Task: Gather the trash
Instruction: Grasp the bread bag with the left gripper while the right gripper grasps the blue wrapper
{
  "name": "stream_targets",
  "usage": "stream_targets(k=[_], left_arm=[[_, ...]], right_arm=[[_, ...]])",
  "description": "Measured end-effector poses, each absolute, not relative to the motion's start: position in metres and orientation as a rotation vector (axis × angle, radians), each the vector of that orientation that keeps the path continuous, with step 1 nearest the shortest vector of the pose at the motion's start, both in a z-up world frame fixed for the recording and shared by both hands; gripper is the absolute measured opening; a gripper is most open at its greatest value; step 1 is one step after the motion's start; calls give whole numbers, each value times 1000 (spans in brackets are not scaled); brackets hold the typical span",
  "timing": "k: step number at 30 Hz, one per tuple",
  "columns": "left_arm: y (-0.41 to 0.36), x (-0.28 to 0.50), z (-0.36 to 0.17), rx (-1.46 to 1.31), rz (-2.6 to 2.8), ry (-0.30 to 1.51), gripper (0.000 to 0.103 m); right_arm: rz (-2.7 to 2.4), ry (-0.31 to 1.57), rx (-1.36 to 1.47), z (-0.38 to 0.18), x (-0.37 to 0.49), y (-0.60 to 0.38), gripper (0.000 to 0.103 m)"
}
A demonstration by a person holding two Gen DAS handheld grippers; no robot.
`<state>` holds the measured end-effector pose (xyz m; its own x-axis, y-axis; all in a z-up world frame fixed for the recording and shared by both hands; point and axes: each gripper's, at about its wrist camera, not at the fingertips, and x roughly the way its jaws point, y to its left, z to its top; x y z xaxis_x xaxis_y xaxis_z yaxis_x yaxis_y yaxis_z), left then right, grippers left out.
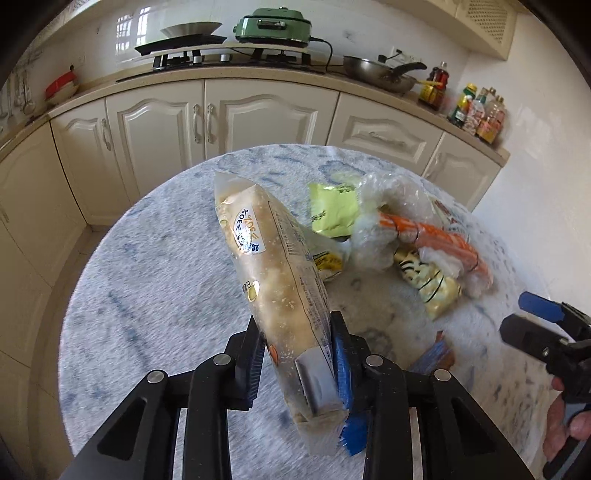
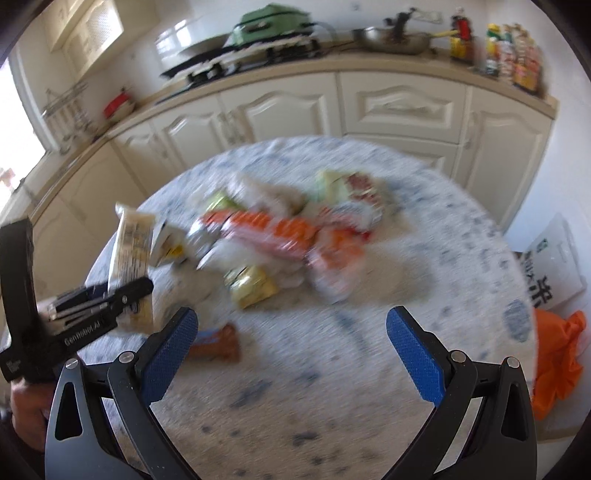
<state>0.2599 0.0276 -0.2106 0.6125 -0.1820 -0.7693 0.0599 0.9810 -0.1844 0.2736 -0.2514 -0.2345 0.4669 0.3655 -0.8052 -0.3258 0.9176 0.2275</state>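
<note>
Left tongs [image 1: 295, 365] clamp 1 clear snack bag [image 1: 273, 266] above the counter [image 1: 147, 295]; right tongs [image 2: 291, 350] spread wide, empty, wrapper pile [image 2: 280, 240] at 12 o'clock.

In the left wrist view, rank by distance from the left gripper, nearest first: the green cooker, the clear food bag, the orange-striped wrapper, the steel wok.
1. Clear food bag: clamped in the left gripper.
2. Orange-striped wrapper: on the table, right of centre.
3. Steel wok: on the counter, right.
4. Green cooker: on the stove, by the back wall.

Clear crumb-filled wrapper [image 1: 280, 280] tilted upright — crumpled wrappers [image 1: 406, 236] heaped beside.
</note>
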Motion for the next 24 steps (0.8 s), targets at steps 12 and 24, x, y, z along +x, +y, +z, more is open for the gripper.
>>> stream_targets(k=[12,24], left_arm=[[39,202,-202,-67,-132,888,29],[53,170,-195,-18,-174,884,29]], right_arm=[[397,1069,147,-250,244,-202,98],[198,997,109,-264,234,-151,58]])
